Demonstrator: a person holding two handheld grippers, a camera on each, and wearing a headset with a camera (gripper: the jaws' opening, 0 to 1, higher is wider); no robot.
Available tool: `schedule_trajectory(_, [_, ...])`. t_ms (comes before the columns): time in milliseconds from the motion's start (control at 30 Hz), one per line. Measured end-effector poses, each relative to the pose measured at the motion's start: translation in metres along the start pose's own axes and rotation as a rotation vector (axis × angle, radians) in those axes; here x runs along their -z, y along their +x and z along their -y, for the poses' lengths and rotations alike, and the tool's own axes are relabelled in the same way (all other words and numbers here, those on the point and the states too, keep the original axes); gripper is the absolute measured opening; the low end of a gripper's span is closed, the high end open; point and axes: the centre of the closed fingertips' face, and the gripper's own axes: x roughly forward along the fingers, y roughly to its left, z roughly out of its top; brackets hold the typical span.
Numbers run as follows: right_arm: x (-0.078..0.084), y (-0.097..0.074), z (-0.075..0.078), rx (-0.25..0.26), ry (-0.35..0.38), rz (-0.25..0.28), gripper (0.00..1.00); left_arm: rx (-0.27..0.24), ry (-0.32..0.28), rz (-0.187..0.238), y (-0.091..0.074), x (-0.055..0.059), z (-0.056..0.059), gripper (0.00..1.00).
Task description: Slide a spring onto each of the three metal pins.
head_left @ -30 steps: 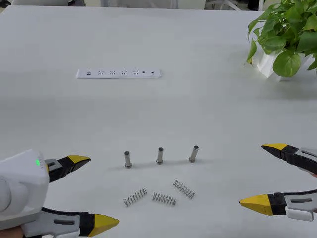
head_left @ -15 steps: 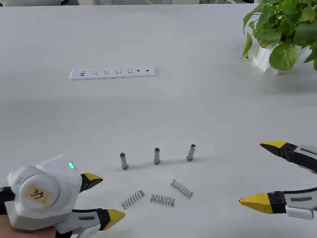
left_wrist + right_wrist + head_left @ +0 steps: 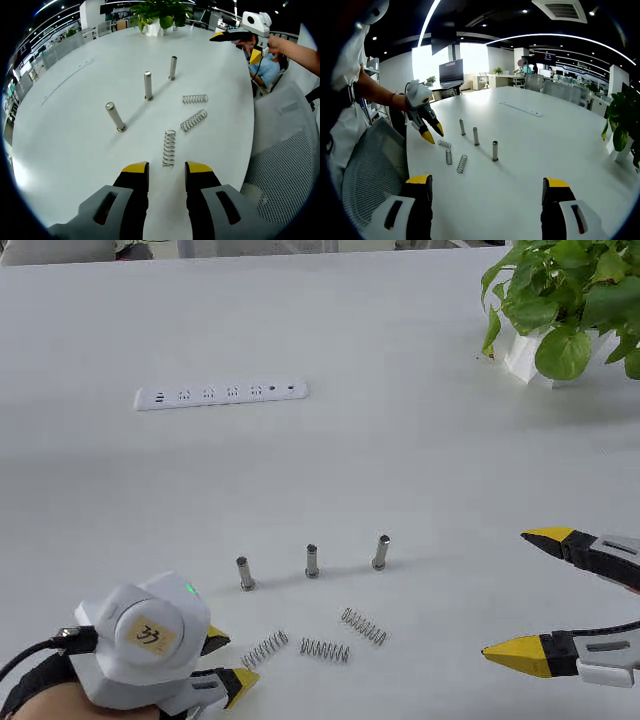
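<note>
Table (image 3: 420,460) w/ 3 pins (image 3: 311,561), 3 springs (image 3: 324,649)

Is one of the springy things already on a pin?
No, all three springs lie flat on the table, and the three pins stand bare.

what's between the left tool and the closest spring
Only a short strip of bare white table. In the left gripper view the left tool points at the nearest spring, jaws apart, with nothing in the gap.
</note>
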Motion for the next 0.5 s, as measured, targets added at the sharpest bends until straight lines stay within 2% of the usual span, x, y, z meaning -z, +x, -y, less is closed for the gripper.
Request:
schedule_trajectory(167, [0.002,0.000,0.000,-0.003,-0.006,-0.005,0.89,-0.011,-0.024,-0.016,0.004,0.002,-0.002,0.20])
schedule_trajectory(433, [0.005,0.001,0.000,-0.001,-0.003,-0.006,0.88,-0.005,-0.013,-0.054,0.012,0.006,0.000,0.16])
schedule_trajectory(500, [0.006,0.000,-0.001,-0.001,-0.006,-0.010,0.87,-0.005,0.000,-0.054,0.012,0.004,0.000,0.15])
